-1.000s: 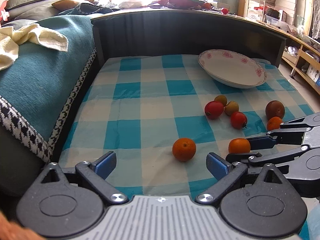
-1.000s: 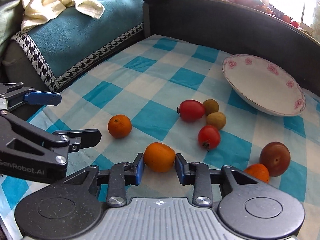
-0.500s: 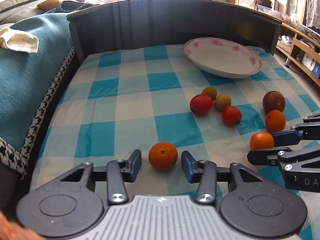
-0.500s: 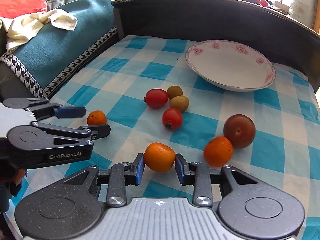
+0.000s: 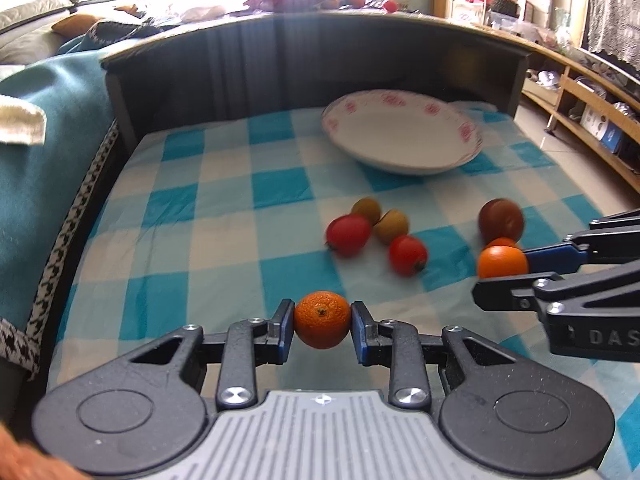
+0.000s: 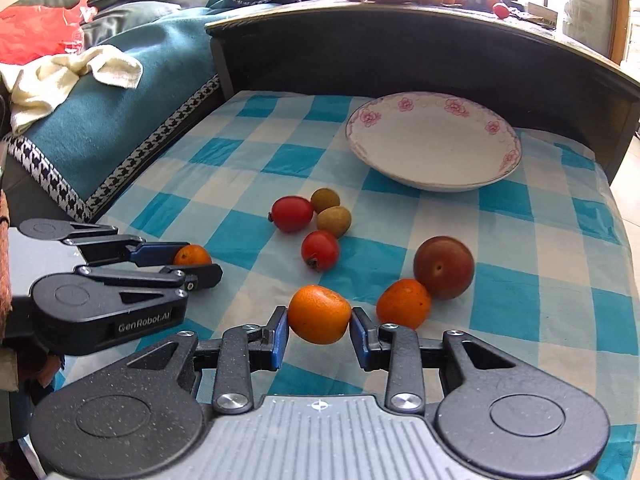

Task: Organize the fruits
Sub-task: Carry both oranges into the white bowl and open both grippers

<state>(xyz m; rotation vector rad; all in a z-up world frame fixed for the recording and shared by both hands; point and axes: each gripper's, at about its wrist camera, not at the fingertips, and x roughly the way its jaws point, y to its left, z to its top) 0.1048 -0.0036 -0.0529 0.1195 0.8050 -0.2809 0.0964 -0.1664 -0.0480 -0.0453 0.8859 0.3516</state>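
Note:
My left gripper [image 5: 322, 326] is shut on an orange [image 5: 322, 325] and holds it above the checked cloth. My right gripper [image 6: 319, 327] is shut on another orange [image 6: 319, 314]; it also shows in the left wrist view [image 5: 502, 262]. A third orange [image 6: 403, 308] lies on the cloth against a dark red-brown fruit [image 6: 443, 267]. Two red tomatoes [image 6: 292, 213] [image 6: 320, 250] and two small green-brown fruits [image 6: 325, 200] [image 6: 334, 221] lie in a cluster mid-table. An empty white plate [image 6: 434, 140] with pink flowers stands at the back right.
A dark raised wall [image 6: 360, 60] borders the table's back. A teal blanket [image 6: 100, 120] with a cream towel [image 6: 60, 80] covers the sofa on the left. Shelves [image 5: 580, 100] stand to the right, past the table's edge.
My left gripper moved in on the near orange, closed on it and lifted it. My right gripper kept its orange and moved up and toward the plate.

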